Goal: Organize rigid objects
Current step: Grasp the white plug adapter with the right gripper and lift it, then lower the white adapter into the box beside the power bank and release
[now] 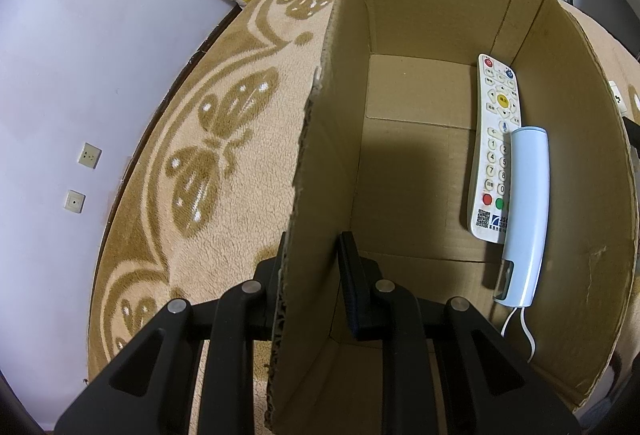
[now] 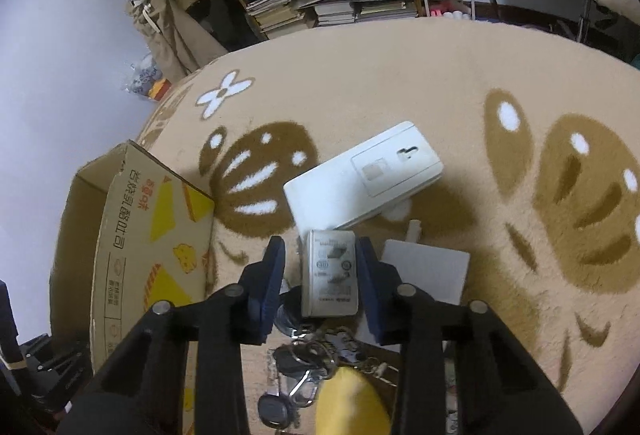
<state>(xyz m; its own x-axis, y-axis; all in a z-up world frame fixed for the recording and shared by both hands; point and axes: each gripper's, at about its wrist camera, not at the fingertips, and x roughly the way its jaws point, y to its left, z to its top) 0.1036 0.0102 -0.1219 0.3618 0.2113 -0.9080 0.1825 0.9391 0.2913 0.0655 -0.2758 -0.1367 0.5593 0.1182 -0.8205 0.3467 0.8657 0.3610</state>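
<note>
Left gripper (image 1: 310, 277): its fingers straddle the near left wall of the open brown cardboard box (image 1: 320, 139), one finger outside, one inside, closed on the wall.
Right gripper (image 2: 320, 277): fingers spread wide around the small white rectangular adapter (image 2: 329, 275) with a printed label; gaps show on both sides, so nothing is held yet.
Already boxed: the white remote control with coloured buttons (image 1: 496, 139) and the pale blue corded device (image 1: 526, 211) lie along the box's right wall.
Surface: everything sits on the tan plush carpet with brown butterflies (image 2: 400, 83).
Risk, crowding: the larger white socket block (image 2: 362, 177) touches the adapter's far end and a flat white card (image 2: 426, 271) lies just beside it; closing fingers could nudge either.
Risk, snagging: the bunch of metal keys (image 2: 312, 359) lies directly under the gripper and might catch.
Risk, box: thin cardboard may buckle or tilt if the left pull is uneven.
</note>
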